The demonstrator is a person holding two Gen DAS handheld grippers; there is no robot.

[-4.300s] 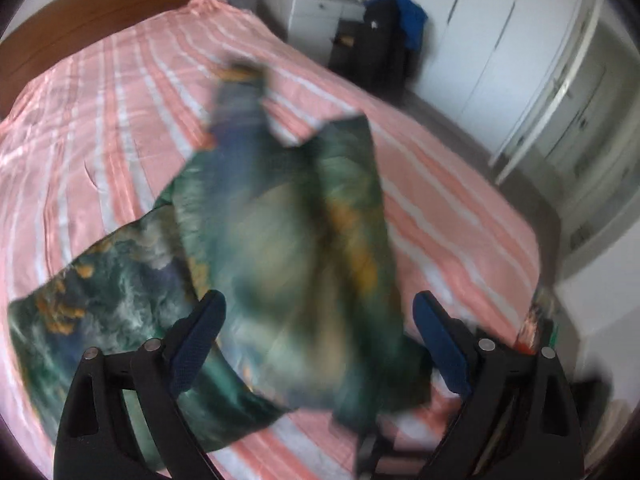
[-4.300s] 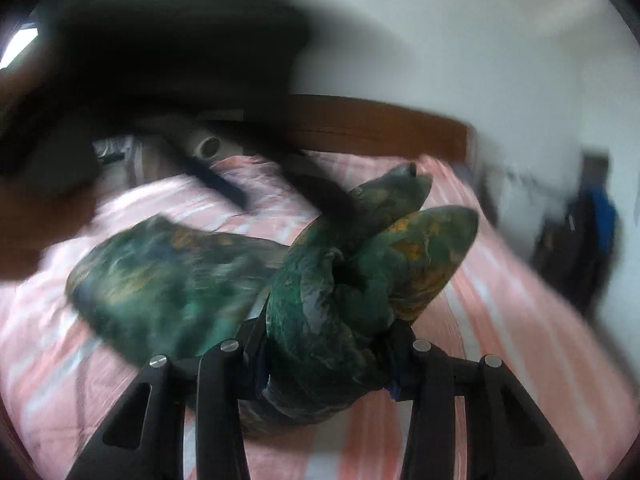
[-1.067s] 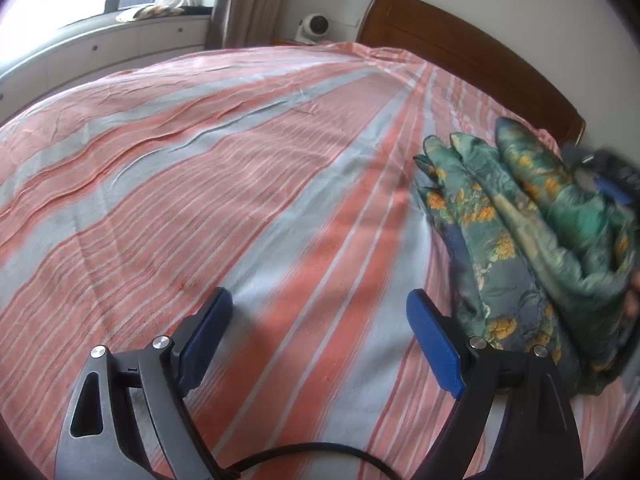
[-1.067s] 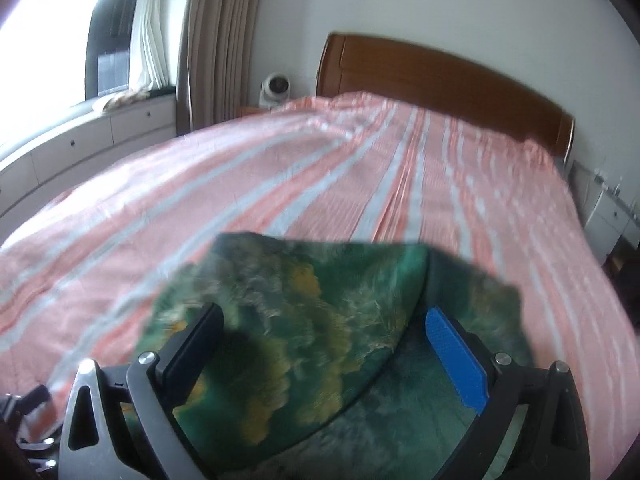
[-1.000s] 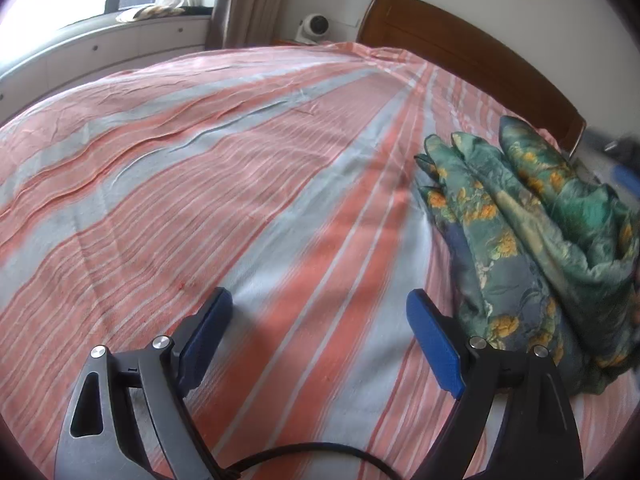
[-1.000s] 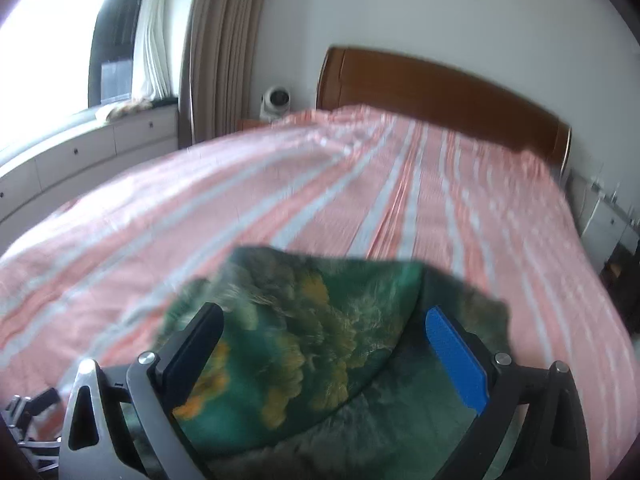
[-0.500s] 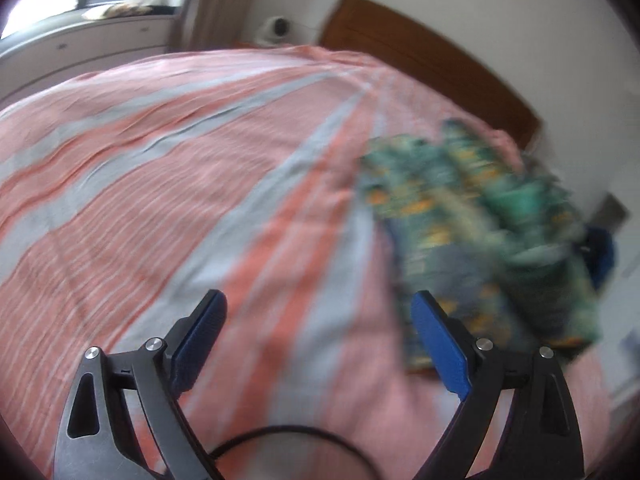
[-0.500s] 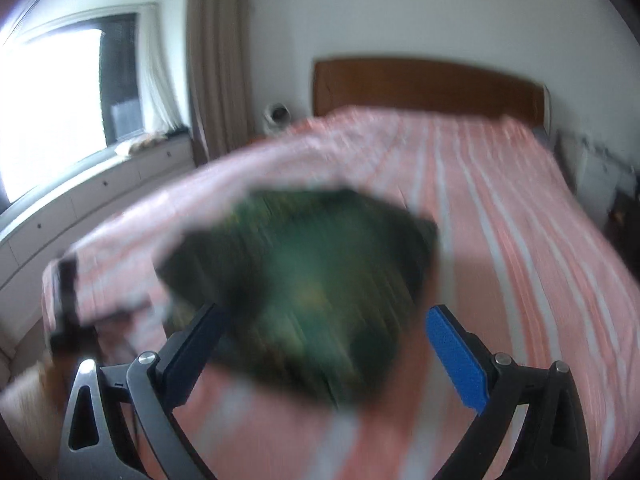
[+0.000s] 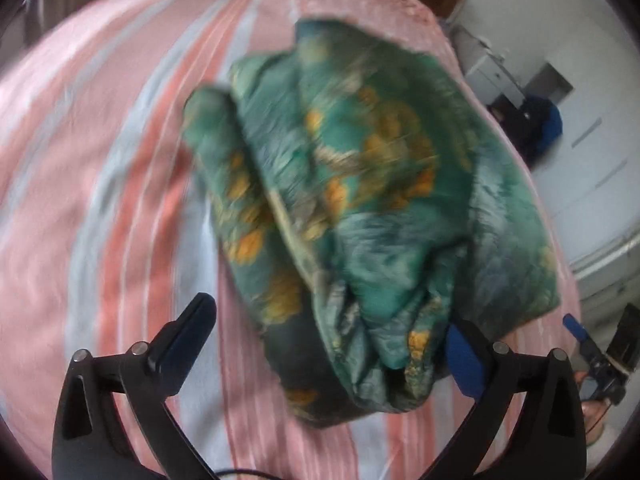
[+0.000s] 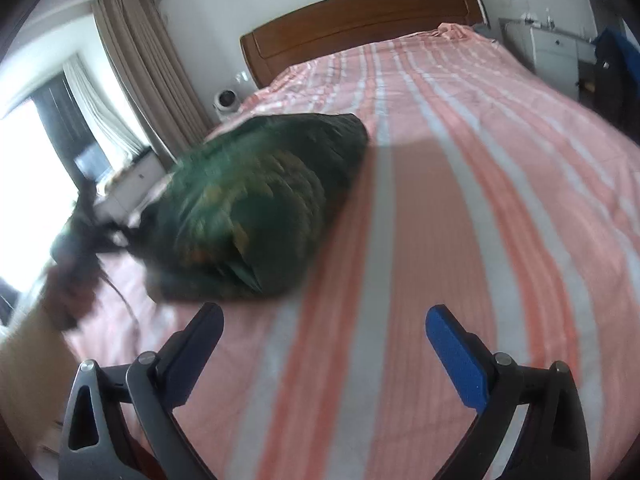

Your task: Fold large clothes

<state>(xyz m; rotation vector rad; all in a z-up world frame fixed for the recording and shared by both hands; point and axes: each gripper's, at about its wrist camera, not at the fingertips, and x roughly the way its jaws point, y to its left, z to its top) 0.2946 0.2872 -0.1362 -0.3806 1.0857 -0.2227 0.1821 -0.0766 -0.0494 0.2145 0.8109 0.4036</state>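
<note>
Both tools now stand clear of the folded green garment [image 9: 360, 200], which rests bundled on the bed [image 10: 460, 200]. Left tool [image 9: 320, 344] is opening wide over the bundle; right tool [image 10: 324, 344] gapes empty. Folding looks nearly done; next comes squaring the bundle.

Home bedroom. Large bed [image 10: 460, 168] with pink, white and grey striped cover, dark wooden headboard [image 10: 360, 20] against white wall. Beige curtains [image 10: 136, 68] beside bright window [image 10: 36, 160]. White cabinet [image 10: 556, 54], white wardrobe doors [image 9: 600, 152] along one side.
</note>
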